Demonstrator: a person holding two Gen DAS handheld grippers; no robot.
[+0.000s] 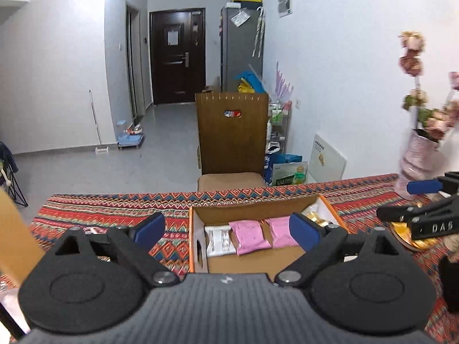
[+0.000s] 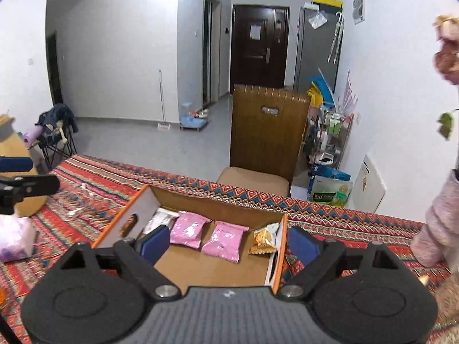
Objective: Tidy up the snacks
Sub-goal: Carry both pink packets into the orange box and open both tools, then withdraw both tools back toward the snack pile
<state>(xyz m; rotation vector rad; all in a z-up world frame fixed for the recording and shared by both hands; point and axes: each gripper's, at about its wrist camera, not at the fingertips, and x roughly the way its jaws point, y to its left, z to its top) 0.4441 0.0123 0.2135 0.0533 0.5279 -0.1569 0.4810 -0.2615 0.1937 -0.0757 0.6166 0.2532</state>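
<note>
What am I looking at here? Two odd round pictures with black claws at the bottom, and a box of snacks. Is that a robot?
No robot: a person holds one two-finger gripper in each hand, each with a wide-angle camera looking along its fingers. One picture comes from the left gripper, the other from the right gripper. Both are open and hold nothing. On the patterned tablecloth sits an open cardboard box holding a white packet, two pink packets and a golden packet. A pink vase of flowers stands to the right.
</note>
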